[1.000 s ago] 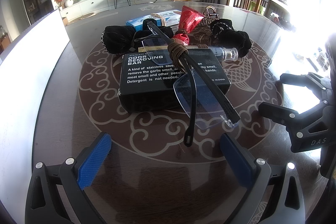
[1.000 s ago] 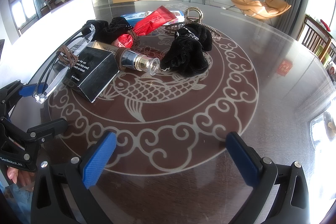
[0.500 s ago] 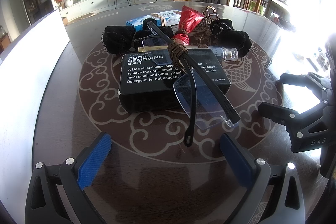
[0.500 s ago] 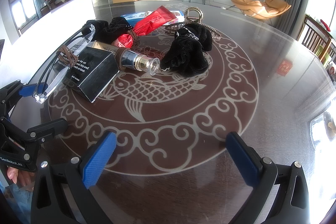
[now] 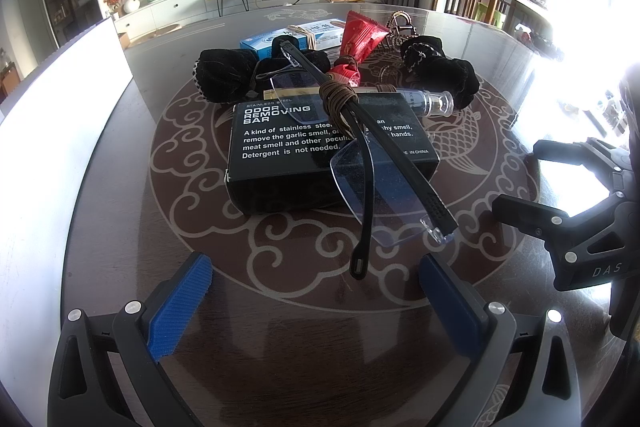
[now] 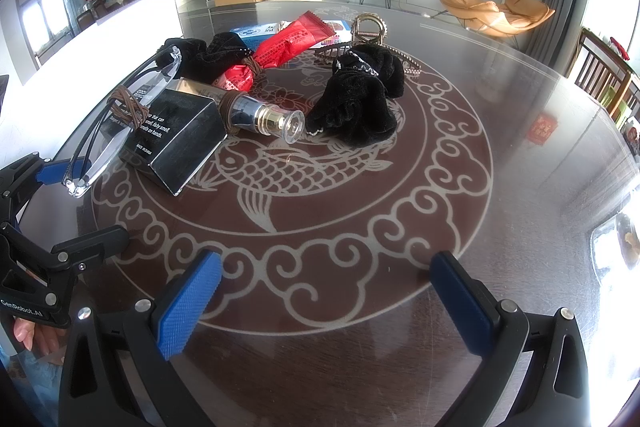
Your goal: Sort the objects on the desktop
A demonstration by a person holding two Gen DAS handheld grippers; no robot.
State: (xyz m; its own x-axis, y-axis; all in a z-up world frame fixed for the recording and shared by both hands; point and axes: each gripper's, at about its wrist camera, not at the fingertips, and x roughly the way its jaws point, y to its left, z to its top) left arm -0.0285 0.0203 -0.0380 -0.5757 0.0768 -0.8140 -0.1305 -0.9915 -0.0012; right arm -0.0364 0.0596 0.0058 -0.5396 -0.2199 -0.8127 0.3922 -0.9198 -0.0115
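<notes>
A pile of objects lies on the round glass table (image 5: pixel 120 187). A black box (image 5: pixel 288 151) printed "Odor Removing Bar" carries folded glasses (image 5: pixel 380 183) wound with a brown hair tie (image 5: pixel 338 101). Behind lie a clear-capped bottle (image 5: pixel 432 101), a red packet (image 5: pixel 360 39), two black scrunchies (image 5: pixel 224 75) (image 5: pixel 440 67), a blue-white box (image 5: pixel 316 31) and a metal hair claw (image 5: pixel 400 25). My left gripper (image 5: pixel 316 291) is open just in front of the glasses. My right gripper (image 6: pixel 326 287) is open over bare table, right of the box (image 6: pixel 176 143) and near the bottle (image 6: pixel 260 117) and scrunchie (image 6: pixel 360 103).
A white board (image 5: pixel 52 99) stands along the table's left edge. The right gripper's body (image 5: pixel 580 227) shows at the right of the left wrist view, and the left gripper's body (image 6: pixel 36 247) at the left of the right wrist view. Chairs stand beyond the table.
</notes>
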